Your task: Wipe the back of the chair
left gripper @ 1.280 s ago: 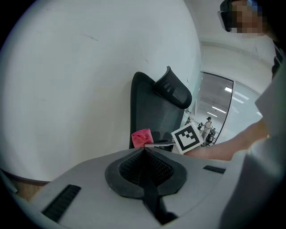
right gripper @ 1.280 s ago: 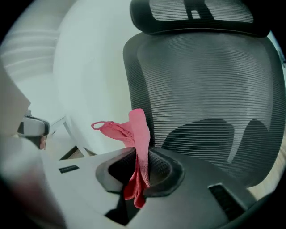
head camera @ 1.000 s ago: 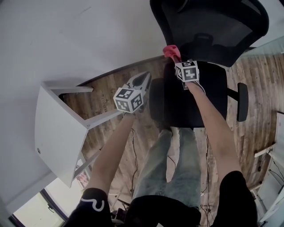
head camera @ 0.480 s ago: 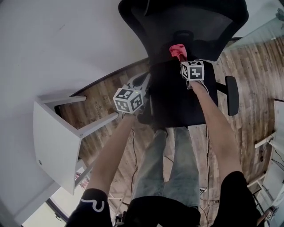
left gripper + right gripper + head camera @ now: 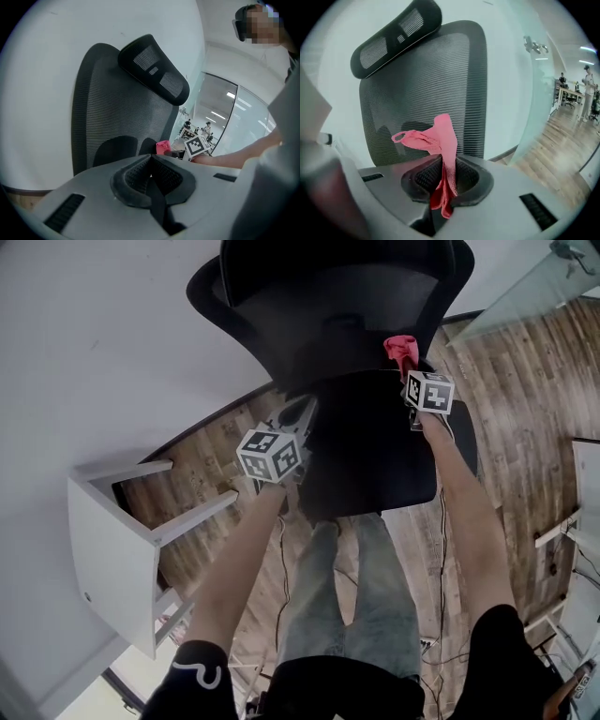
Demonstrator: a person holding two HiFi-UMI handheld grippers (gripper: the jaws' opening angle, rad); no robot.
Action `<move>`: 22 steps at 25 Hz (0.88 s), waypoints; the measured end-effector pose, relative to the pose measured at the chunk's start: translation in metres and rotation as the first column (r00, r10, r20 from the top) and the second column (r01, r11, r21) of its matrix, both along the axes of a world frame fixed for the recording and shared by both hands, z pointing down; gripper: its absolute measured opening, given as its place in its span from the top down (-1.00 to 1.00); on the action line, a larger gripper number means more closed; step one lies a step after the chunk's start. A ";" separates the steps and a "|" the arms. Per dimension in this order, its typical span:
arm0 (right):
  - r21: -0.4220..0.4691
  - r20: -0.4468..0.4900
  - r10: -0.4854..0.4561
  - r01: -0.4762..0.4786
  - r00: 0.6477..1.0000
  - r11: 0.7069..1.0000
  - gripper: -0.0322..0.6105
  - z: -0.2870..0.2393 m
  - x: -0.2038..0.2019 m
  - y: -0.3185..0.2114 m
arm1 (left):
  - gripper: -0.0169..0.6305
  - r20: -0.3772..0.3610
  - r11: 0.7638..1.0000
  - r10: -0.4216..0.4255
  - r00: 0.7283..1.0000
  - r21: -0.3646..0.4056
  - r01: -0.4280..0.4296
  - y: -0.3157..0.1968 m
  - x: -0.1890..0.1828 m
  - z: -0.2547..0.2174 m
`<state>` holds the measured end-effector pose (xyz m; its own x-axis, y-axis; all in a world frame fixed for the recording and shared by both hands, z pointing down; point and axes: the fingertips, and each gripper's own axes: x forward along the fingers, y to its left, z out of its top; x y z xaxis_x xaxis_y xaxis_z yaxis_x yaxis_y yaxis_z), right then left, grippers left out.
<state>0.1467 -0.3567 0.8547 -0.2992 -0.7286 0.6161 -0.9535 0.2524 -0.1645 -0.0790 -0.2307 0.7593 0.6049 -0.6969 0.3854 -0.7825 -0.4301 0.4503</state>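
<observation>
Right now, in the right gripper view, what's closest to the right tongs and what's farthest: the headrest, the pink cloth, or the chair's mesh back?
1. The pink cloth, pinched in the right tongs.
2. The mesh back, straight ahead behind the cloth.
3. The headrest, up top, to the left.

chair (image 5: 375, 456) ahead | cloth (image 5: 401, 349) in right gripper (image 5: 411, 371) before backrest (image 5: 309, 306) | stool (image 5: 112, 549) left of chair

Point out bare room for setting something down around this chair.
The black padded seat is bare. Wooden floor between it and the white stool is open. Crowded at the mesh backrest, where the right gripper clamps a pink cloth.
</observation>
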 end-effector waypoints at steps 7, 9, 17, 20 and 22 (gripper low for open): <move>-0.045 0.055 0.007 -0.004 0.998 0.999 0.69 -0.005 0.065 0.002 | 0.87 -0.012 1.000 -0.029 1.000 0.011 0.029 -0.006 0.052 -0.011; -0.040 0.113 -0.027 0.031 0.993 0.999 0.69 -0.016 0.067 0.009 | 0.87 -0.012 0.999 -0.051 0.999 0.018 0.051 -0.001 0.058 -0.021; 0.160 0.246 -0.282 0.248 0.928 0.956 0.69 -0.137 0.028 0.072 | 0.87 0.016 0.987 -0.145 0.989 0.076 0.143 0.043 0.058 -0.087; 0.218 0.208 -0.397 0.353 0.894 0.910 0.69 -0.177 0.008 0.111 | 0.87 0.023 0.979 -0.172 0.985 0.113 0.169 0.074 0.054 -0.116; 0.248 0.189 -0.443 0.395 0.876 0.885 0.69 -0.202 0.001 0.139 | 0.87 0.026 0.973 -0.189 0.982 0.141 0.184 0.099 0.054 -0.135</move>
